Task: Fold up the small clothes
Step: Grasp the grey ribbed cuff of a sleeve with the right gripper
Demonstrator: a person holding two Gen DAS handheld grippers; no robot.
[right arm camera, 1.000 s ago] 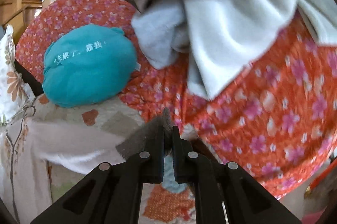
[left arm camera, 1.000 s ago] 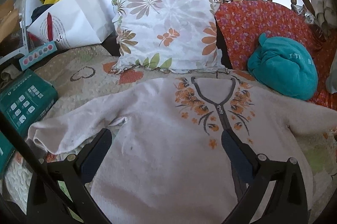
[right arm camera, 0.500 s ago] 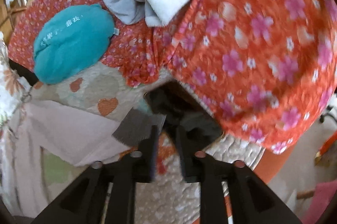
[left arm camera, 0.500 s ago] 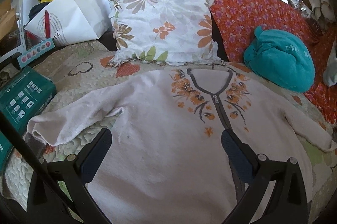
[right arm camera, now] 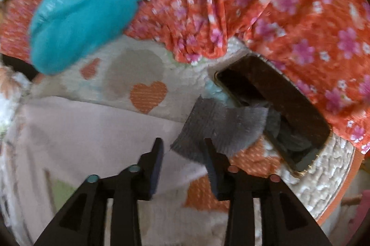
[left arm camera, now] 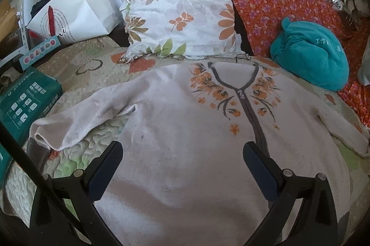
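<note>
Pale pink knitted cardigan with orange flowers [left arm camera: 185, 130] is lying flat on the quilt [left arm camera: 76, 75]; your left gripper [left arm camera: 182, 153] is hovering released; your right gripper's [right arm camera: 183, 149] jaws have just been opening, its grey ribbed cuff [right arm camera: 222, 128] lying loose toward one o'clock.

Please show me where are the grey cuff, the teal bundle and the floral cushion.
grey cuff [right arm camera: 222, 128]: right wrist view, middle of ribbed cloth.
teal bundle [left arm camera: 312, 56]: left wrist view, its rounded top.
floral cushion [left arm camera: 182, 12]: left wrist view, centre of its face.

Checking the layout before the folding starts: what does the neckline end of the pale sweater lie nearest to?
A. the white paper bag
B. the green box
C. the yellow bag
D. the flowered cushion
D: in the left wrist view the sweater has its collar just below the flowered cushion.
</note>
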